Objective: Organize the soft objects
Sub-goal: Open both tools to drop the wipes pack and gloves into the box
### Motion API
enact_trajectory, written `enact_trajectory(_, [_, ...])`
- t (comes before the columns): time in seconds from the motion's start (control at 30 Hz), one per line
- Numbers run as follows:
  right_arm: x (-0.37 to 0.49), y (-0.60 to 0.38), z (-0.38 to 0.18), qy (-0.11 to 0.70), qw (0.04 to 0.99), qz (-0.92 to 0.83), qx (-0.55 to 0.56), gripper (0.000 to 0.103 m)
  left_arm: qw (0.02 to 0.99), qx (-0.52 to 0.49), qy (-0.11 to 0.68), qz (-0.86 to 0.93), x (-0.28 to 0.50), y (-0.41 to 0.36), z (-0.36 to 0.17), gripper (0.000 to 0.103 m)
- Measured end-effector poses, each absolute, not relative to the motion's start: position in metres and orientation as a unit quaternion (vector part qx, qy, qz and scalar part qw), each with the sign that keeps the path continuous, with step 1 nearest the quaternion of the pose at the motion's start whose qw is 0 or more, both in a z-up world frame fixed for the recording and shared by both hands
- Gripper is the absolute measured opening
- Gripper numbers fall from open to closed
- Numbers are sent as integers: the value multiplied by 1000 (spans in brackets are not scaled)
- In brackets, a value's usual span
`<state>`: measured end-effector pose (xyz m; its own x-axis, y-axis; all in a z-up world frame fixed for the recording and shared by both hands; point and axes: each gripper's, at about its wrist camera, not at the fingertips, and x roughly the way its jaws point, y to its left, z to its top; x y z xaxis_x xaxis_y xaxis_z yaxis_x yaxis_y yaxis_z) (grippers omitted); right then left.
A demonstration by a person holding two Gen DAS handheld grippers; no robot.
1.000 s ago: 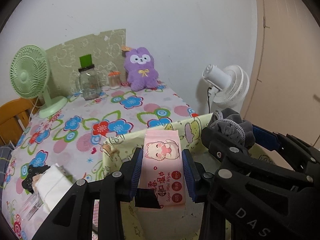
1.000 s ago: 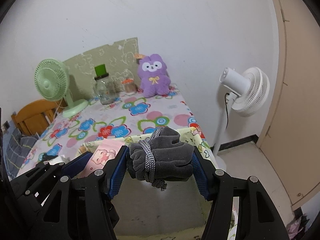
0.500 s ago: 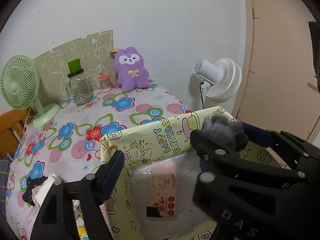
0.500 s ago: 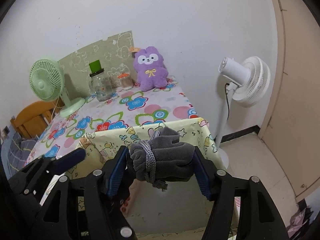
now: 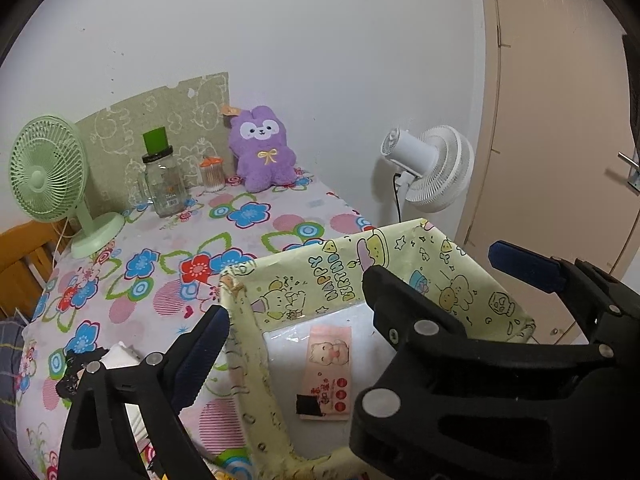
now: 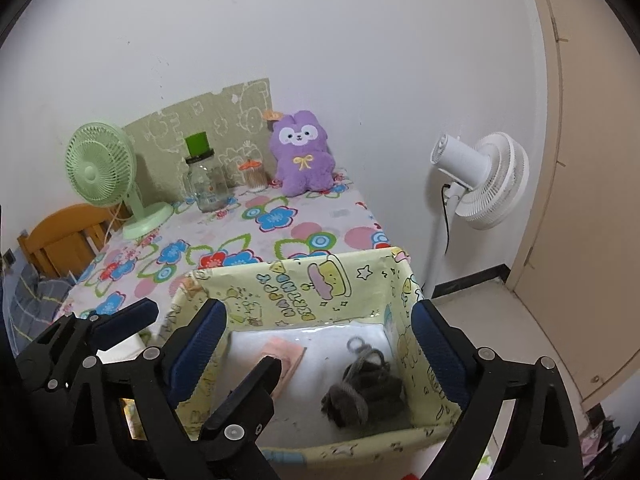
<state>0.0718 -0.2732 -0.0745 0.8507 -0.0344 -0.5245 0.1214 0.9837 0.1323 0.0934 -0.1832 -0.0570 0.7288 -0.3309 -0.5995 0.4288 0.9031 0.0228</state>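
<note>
Right claw over the box, jaws wide after just opening, nothing between the pads. Grey pouch lies on the box floor, right side, near the right wall, clear of both pads. Pink wipes pack lies flat on the floor left of the pouch, apart from it, partly hidden by the left claw, which sits at lower left with jaws also spread, one finger inside the box and the other outside its left wall. Box stands on the floral desk. At the desk's far end: green fan, jar, purple plush. White fan stands on the floor right of the desk.
</note>
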Motion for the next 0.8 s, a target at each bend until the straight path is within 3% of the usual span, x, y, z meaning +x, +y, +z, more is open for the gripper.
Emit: enact_trajectory(0.8, [27, -212, -42, 226, 972, -46, 50, 103, 943, 76, 262, -192, 56, -122, -28, 103])
